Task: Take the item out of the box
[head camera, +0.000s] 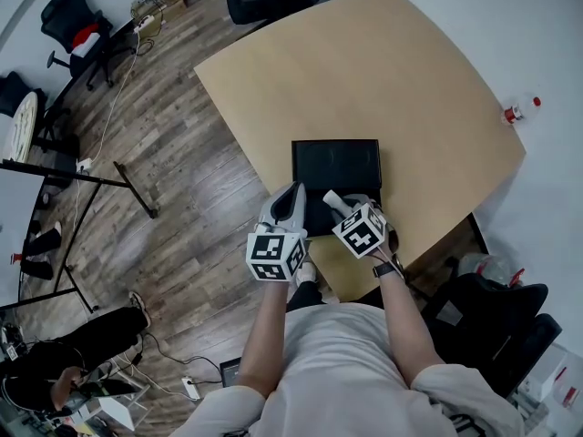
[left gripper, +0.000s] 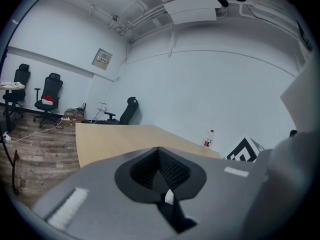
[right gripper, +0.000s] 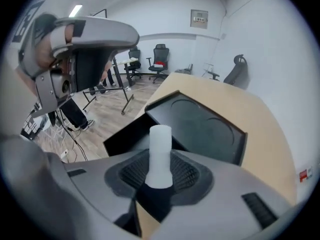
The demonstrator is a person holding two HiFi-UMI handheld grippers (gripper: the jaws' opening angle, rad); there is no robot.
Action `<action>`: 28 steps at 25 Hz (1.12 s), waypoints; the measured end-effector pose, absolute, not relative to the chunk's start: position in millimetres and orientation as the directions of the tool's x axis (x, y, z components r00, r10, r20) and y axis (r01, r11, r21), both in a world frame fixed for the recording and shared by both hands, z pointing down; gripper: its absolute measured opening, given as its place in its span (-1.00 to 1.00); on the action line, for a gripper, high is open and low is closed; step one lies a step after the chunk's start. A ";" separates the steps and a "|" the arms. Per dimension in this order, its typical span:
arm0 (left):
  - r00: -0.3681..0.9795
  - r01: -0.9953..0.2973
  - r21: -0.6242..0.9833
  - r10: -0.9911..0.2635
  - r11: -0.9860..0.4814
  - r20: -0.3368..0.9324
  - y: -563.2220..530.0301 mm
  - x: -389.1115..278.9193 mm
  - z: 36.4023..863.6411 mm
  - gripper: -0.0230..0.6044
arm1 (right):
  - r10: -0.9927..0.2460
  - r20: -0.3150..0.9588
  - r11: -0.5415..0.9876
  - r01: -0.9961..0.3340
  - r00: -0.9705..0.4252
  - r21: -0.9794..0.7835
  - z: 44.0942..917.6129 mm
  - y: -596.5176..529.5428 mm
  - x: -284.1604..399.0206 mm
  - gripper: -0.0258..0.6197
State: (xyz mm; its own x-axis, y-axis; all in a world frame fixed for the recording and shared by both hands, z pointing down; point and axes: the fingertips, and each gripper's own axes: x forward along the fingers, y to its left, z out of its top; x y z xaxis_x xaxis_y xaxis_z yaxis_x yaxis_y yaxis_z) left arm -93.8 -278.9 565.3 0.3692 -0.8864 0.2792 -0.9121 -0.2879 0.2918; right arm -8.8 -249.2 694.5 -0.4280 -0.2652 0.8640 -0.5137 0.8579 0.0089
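Note:
A black box (head camera: 335,164) lies open on the tan table (head camera: 364,71) near its front edge; in the right gripper view its lid (right gripper: 205,126) shows round recesses. My right gripper (head camera: 351,204) is shut on a white cylinder (right gripper: 160,151), which stands upright between the pads just above the box's near part (right gripper: 127,134). The cylinder (head camera: 333,198) pokes out leftward from the right gripper in the head view. My left gripper (head camera: 290,200) hovers at the box's left front corner, its jaws together with nothing held (left gripper: 160,171).
A small bottle with a red label (head camera: 519,110) stands at the table's far right edge, also in the left gripper view (left gripper: 208,139). Office chairs (head camera: 77,30) and a folding stand (head camera: 118,185) are on the wooden floor to the left. A black chair (head camera: 496,321) is at my right.

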 end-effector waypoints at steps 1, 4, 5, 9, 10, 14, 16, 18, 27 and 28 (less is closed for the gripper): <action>0.369 -0.911 0.296 -0.886 -0.286 0.282 -278.7 -94.6 564.7 -0.91 | -0.278 0.859 0.853 -0.521 -0.430 0.015 689.4 -250.7 -8.4 -0.50; 0.371 -0.910 0.298 -0.885 -0.287 0.280 -277.9 -95.1 561.2 -0.91 | -0.317 0.835 0.833 -0.553 -0.450 0.018 674.1 -254.6 -6.3 -0.50; 0.373 -0.910 0.297 -0.886 -0.290 0.277 -277.3 -94.6 559.4 -0.91 | -0.331 0.823 0.823 -0.568 -0.462 0.012 668.2 -255.7 -5.5 -0.50; 0.383 -0.908 0.283 -0.885 -0.308 0.266 -273.4 -94.0 551.8 -0.91 | -0.402 0.766 0.781 -0.625 -0.501 0.001 640.6 -258.6 -5.1 -0.51; 0.386 -0.908 0.279 -0.884 -0.313 0.263 -272.7 -94.0 549.9 -0.91 | -0.421 0.753 0.774 -0.633 -0.506 0.007 633.2 -259.7 -5.4 -0.51; 0.395 -0.906 0.266 -0.884 -0.329 0.251 -269.3 -93.2 541.0 -0.91 | -0.494 0.694 0.740 -0.672 -0.523 0.020 607.7 -265.2 -4.2 -0.51; 0.400 -0.905 0.259 -0.884 -0.338 0.243 -267.0 -91.8 536.0 -0.91 | -0.517 0.679 0.715 -0.699 -0.521 0.008 599.1 -263.8 -0.2 -0.51; 0.403 -0.905 0.249 -0.885 -0.346 0.232 -266.7 -91.8 529.3 -0.91 | -0.540 0.663 0.698 -0.716 -0.519 0.009 589.9 -264.2 1.6 -0.51; 0.430 -0.897 0.201 -0.884 -0.394 0.185 -263.0 -86.5 497.1 -0.91 | -0.669 0.545 0.617 -0.786 -0.504 0.031 535.0 -268.1 13.7 -0.51; 0.434 -0.895 0.195 -0.883 -0.401 0.179 -262.8 -85.6 493.5 -0.91 | -0.684 0.529 0.606 -0.794 -0.501 0.032 528.3 -269.0 15.6 -0.51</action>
